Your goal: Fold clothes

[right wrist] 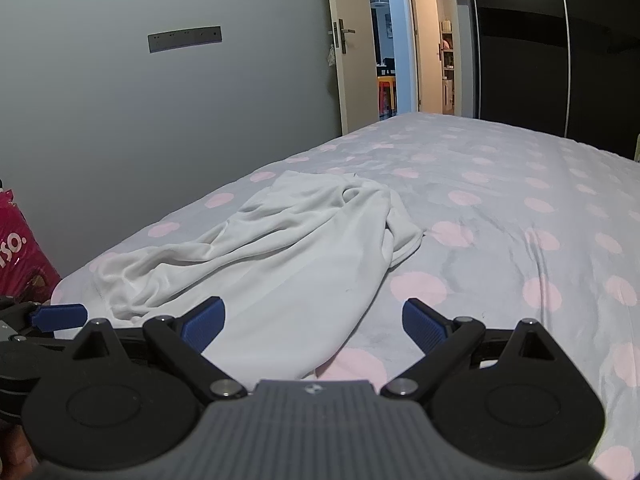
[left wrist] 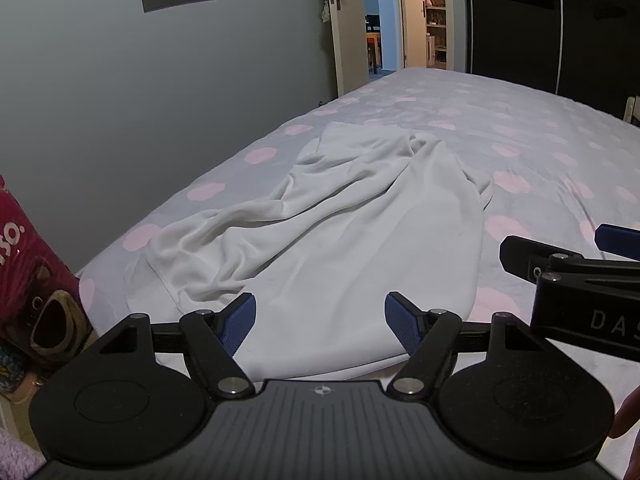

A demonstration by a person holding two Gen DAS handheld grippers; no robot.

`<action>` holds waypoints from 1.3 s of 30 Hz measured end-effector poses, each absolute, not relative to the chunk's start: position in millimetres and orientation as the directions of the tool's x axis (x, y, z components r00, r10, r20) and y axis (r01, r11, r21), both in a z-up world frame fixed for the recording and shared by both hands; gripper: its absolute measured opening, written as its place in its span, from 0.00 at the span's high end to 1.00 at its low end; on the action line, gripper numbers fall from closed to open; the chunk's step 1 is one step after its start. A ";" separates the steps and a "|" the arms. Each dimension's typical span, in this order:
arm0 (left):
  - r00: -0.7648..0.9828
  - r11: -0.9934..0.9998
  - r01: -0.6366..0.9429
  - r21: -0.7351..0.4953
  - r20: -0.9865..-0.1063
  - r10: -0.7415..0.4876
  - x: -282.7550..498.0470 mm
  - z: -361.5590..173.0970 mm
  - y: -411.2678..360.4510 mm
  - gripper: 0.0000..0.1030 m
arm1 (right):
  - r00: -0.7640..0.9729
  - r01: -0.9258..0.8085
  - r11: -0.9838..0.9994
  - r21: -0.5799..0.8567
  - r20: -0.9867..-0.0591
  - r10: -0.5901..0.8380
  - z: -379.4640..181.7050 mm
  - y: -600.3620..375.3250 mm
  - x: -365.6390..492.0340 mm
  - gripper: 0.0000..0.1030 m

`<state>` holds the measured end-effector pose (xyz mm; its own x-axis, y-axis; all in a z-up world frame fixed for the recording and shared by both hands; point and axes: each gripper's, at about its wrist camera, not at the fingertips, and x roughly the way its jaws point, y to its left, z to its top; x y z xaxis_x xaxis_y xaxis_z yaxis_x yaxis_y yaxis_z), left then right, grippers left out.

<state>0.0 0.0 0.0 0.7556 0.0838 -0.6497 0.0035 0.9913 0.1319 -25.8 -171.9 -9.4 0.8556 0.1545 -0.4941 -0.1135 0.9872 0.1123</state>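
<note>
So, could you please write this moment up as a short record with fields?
surface: bed with a grey sheet dotted pink
garment: white garment, crumpled, lying unfolded toward the bed's left side
left claw: left claw open, above the garment's near hem, holding nothing
right claw: right claw open, over the garment's near right corner, holding nothing
beside bed: pink bag at left
background: open door to a lit hallway
fold progress: not yet begun

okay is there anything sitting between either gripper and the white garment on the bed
Nothing visible does. The white garment lies crumpled on the dotted bedsheet, directly ahead of the open left gripper and slightly left of the open right gripper. The pink bag stands off the bed's left side.
</note>
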 end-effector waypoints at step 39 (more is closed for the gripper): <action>0.757 0.997 -0.021 0.077 -0.650 0.066 1.1 -2.0 4.1 0.32 | 0.861 -0.101 0.992 0.070 -0.494 0.123 -13.6 -171.5 -27.2 0.06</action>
